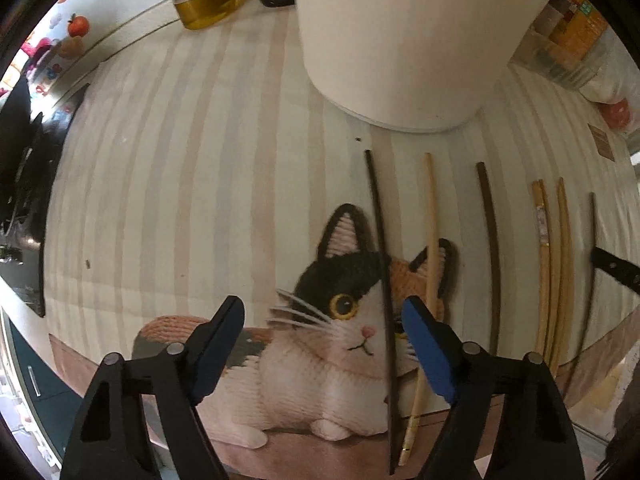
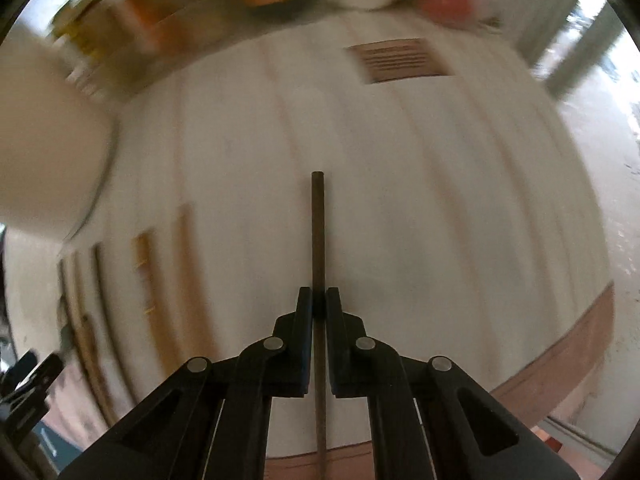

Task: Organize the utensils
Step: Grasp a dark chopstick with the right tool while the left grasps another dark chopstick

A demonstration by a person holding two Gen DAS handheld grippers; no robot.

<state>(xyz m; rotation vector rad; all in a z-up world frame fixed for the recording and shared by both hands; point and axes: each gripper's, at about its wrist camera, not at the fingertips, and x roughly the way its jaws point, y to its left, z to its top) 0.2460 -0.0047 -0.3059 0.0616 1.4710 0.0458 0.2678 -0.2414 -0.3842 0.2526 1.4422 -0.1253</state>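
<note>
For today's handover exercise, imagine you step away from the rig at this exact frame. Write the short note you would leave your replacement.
Right gripper: shut on a dark chopstick, pointing forward over the striped mat.
Left gripper: open, holding nothing, above the cat picture; a thin dark chopstick lies between its fingers.
On the mat: that one, a pale chopstick, a brown chopstick and a pale pair, side by side before the white container.
Done: one chopstick picked up.
Left: place it, then clear the others, probably into the container.
</note>
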